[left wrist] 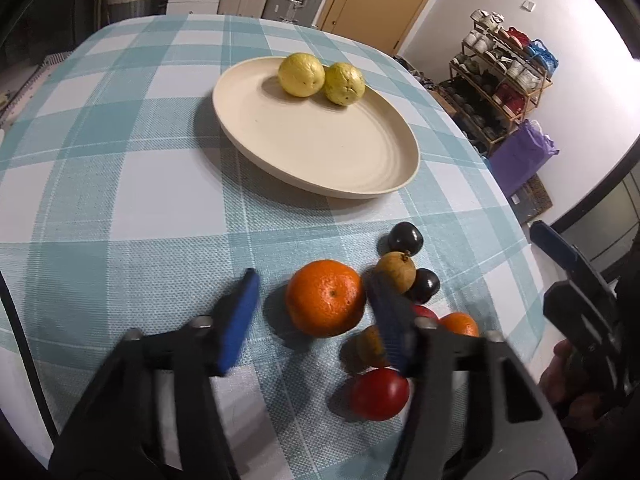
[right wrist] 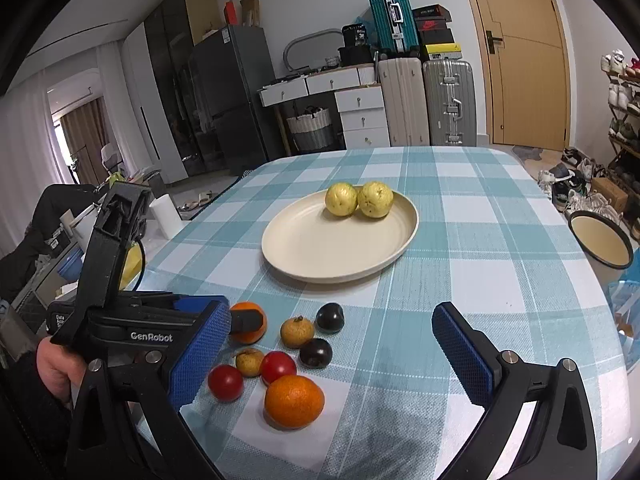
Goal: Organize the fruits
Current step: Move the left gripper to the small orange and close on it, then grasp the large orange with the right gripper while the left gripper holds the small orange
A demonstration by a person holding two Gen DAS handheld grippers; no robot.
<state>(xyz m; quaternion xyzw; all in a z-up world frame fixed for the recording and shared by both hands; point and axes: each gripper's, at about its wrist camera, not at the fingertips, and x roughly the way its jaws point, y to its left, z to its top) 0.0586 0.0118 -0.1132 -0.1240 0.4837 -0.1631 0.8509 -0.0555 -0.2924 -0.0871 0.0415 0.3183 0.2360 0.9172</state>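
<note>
Behind checked tablecloth (right wrist: 480,240): silver suitcase (right wrist: 450,104), teal suitcase (right wrist: 390,16), white drawers (right wrist: 360,114), shoe rack (left wrist: 500,84), wooden door (right wrist: 524,52).

The plate (right wrist: 340,240) sits on the table (right wrist: 480,208), holding two guavas (right wrist: 341,199) touching side by side at its far rim. Nearer to me than the plate, a cluster of small fruits (right wrist: 298,332) lies close together, with my left gripper (left wrist: 316,300) spread either side of one orange (left wrist: 325,298).

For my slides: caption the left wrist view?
Open left gripper straddles an orange; two guavas on the plate.
</note>
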